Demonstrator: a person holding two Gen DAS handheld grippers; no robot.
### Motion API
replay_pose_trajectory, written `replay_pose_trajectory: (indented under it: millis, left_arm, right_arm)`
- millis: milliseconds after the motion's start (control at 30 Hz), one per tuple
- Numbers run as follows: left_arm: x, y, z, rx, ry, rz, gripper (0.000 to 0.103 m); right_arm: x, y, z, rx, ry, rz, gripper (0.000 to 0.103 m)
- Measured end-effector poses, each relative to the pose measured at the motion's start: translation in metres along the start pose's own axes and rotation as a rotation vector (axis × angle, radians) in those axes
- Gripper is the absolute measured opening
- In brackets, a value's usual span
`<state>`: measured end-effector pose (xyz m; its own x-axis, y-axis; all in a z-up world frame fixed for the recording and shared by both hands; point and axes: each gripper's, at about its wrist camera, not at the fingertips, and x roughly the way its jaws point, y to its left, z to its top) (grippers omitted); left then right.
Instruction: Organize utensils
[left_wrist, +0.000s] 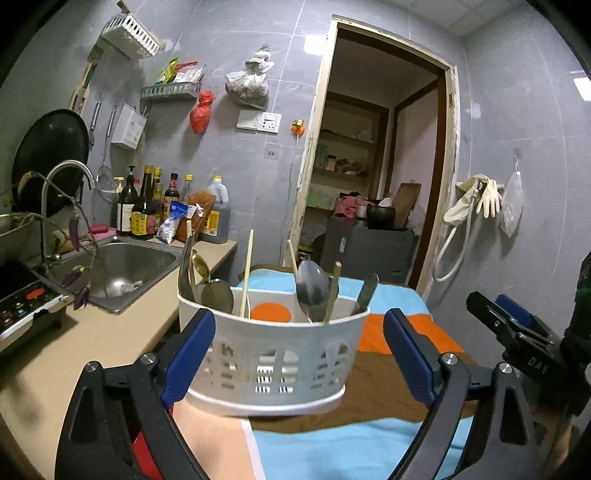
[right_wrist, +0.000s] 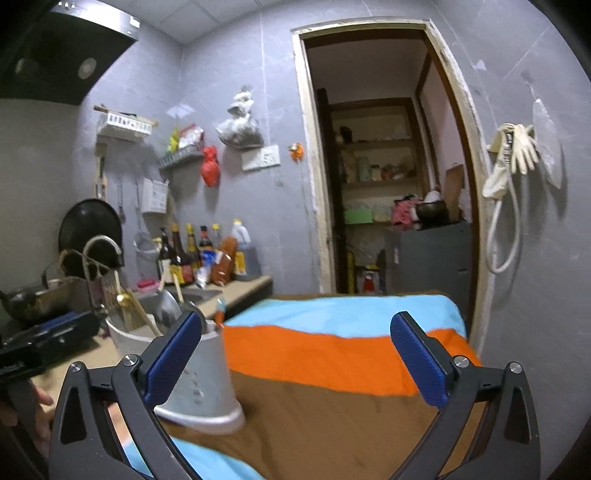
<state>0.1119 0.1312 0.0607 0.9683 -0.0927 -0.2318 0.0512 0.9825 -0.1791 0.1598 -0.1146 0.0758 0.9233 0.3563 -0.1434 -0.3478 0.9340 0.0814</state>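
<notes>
Left wrist view: left gripper (left_wrist: 299, 354) wide, straddling the white slotted plastic utensil basket (left_wrist: 273, 365) at frame centre, pads clear. Right gripper (right_wrist: 295, 362) wide, empty, basket at its left finger.

A steel sink (left_wrist: 122, 266) with a curved tap (left_wrist: 68, 171) is set into the beige counter (left_wrist: 110, 332). Sauce bottles (left_wrist: 147, 206) crowd the wall behind it. A black wok (left_wrist: 50, 155), a red bag (left_wrist: 201, 112) and pale gloves (left_wrist: 485, 195) hang on grey tiles. A striped cloth (right_wrist: 332, 354) in blue, orange and brown lies before an open doorway (left_wrist: 376, 147).
</notes>
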Motion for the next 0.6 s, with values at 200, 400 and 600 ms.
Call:
replay_pose_trajectory:
  millis: [200, 400, 600]
  left_arm:
    - [-0.012, -0.010, -0.011, 0.031, 0.001, 0.014, 0.091]
    - [-0.030, -0.020, -0.021, 0.055, -0.017, 0.018, 0.092]
    - [-0.044, -0.028, -0.032, 0.077, -0.011, 0.006, 0.092]
  right_arm:
    - [-0.027, -0.006, -0.008, -0.047, 0.009, -0.095, 0.103]
    - [-0.052, -0.014, -0.017, -0.042, 0.019, -0.176, 0.103]
    - [-0.074, -0.025, -0.030, -0.002, 0.042, -0.227, 0.103]
